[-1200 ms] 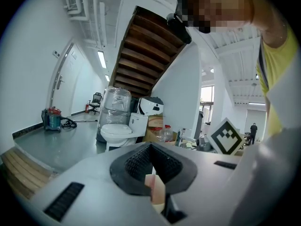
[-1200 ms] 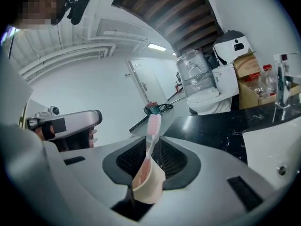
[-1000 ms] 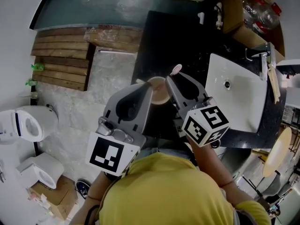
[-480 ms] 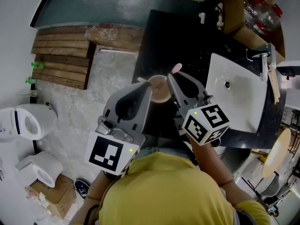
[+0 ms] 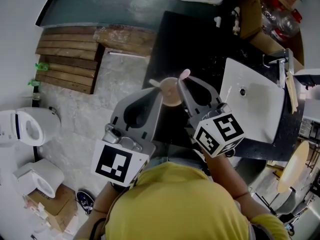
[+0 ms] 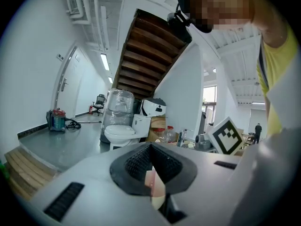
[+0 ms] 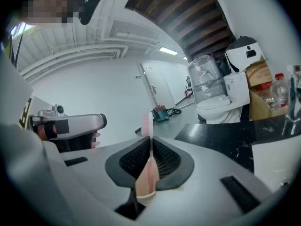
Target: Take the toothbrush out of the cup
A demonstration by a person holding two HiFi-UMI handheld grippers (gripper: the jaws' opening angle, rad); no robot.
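Toothbrush (image 7: 147, 122) looks light, stiff and slim, a smooth plastic stick that could twist or slide in a pinch. The best hold, I judge, is on the handle just below the pink head, clear of the bristles. The right gripper (image 7: 150, 149) has its jaws closed on that very stretch. The head stands above the jaw tips at the centre of the right gripper view, and the lower handle runs down into the cup (image 7: 142, 188) at the bottom of the frame. The left gripper (image 6: 151, 166) is pinched on the cup's wall, steadying it. In the head view both meet at mid-frame, over the left part of the black counter (image 5: 200, 44), with the sink (image 5: 257, 111) at right.
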